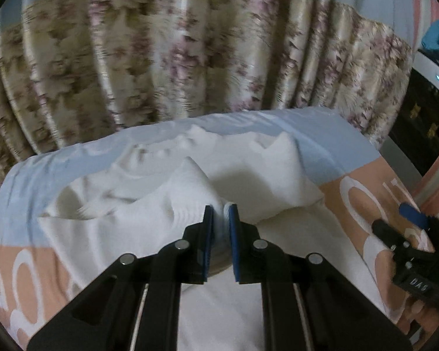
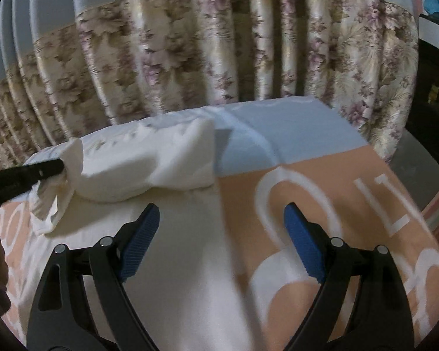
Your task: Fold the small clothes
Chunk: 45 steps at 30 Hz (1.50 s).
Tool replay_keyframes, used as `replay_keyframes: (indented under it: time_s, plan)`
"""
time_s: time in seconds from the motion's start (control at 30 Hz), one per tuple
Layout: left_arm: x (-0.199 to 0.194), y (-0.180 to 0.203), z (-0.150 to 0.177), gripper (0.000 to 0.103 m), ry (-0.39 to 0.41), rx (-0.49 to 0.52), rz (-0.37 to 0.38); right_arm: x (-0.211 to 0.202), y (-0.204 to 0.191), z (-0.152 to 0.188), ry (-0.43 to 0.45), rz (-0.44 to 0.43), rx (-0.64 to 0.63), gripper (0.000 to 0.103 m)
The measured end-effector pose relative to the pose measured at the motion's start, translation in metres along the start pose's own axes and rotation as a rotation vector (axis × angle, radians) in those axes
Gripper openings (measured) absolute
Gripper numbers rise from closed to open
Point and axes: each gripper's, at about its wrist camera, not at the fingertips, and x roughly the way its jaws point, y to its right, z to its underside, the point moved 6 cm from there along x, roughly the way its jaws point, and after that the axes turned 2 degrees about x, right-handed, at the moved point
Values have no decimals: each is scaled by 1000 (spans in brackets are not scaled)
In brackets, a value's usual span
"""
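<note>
Two blue-padded fingers of the left gripper stand almost together in the left wrist view, pinched on a lifted fold of the white garment. That cloth rises in crumpled peaks ahead of the pads and spreads back underneath the black linkage. It lies on a bedsheet of pale blue and peach with large white lettering. At the right edge the right gripper shows one blue pad over the peach part of the sheet. A flowered curtain hangs behind the bed.

From the right wrist view, the right gripper has its jaws spread wide with nothing between them, hovering where the garment's right edge meets the peach sheet. The garment is folded over into a thick roll at upper left. There the left gripper's black tip holds the bunched end clear of the flat layer below. The curtain fills the background.
</note>
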Motion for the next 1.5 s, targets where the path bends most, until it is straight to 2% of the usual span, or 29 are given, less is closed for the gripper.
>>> replay_keyframes:
  time_s: [0.07, 0.13, 0.2, 0.23, 0.47, 0.67, 0.83, 1.0, 1.2, 1.3, 1.4, 1.47, 1.5]
  plan:
    - [12, 11, -2, 12, -9, 10, 21, 5, 8, -7, 3, 11, 2, 87]
    - [18, 16, -1, 21, -15, 13, 39, 11, 13, -15, 7, 19, -2, 87]
    - [15, 16, -3, 78, 19, 12, 17, 14, 13, -20, 14, 24, -10, 88]
    - [11, 15, -5, 82, 50, 11, -1, 17, 14, -22, 16, 24, -14, 88]
    - [-9, -24, -1, 83, 92, -15, -59, 32, -3, -29, 7, -13, -44, 88]
    - [-22, -89, 27, 83, 77, -85, -153, 44, -55, -27, -8, -131, -122, 88]
    - [-30, -137, 58, 83, 54, -175, -204, 38, -113, -5, -19, -241, -230, 88]
    - [-35, -153, 85, 83, 46, -204, -213, 28, -164, 29, -34, -328, -320, 88]
    - [-37, -157, 110, 82, 34, -228, -191, 40, -203, 50, -63, -318, -388, 85]
    - [-37, -157, 117, 82, 31, -229, -180, 62, -215, 60, -114, -284, -414, 77]
    - [-39, -159, 120, 83, 33, -237, -170, 80, -215, 65, -170, -237, -414, 71]
    - [-40, -162, 121, 83, 37, -242, -170, 86, -213, 63, -179, -222, -406, 71]
    - [-41, -163, 121, 83, 39, -245, -168, 87, -212, 64, -181, -218, -410, 67]
